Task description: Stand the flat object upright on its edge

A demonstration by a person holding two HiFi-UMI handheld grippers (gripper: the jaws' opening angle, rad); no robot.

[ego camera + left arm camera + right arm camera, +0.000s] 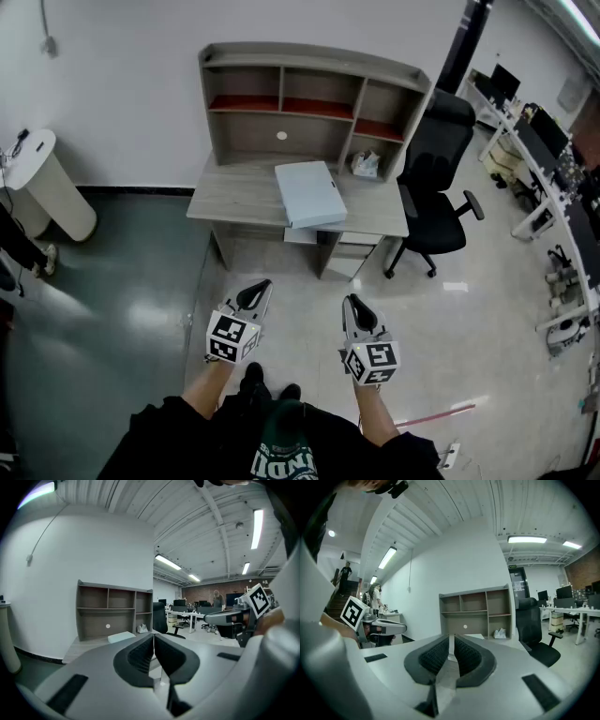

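Outstretched left gripper (262,285), right gripper (350,300), closed

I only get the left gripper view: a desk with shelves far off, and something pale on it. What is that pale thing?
Observer: In the head view it is a light blue flat case, lying flat on the desk, with its near end at the desk's front edge.
Operator: Is either gripper near it?
Observer: No. The left gripper and the right gripper hang over the floor, short of the desk.
Operator: Is the right one carrying anything?
Observer: No. The right gripper view shows its jaws together with nothing between them.
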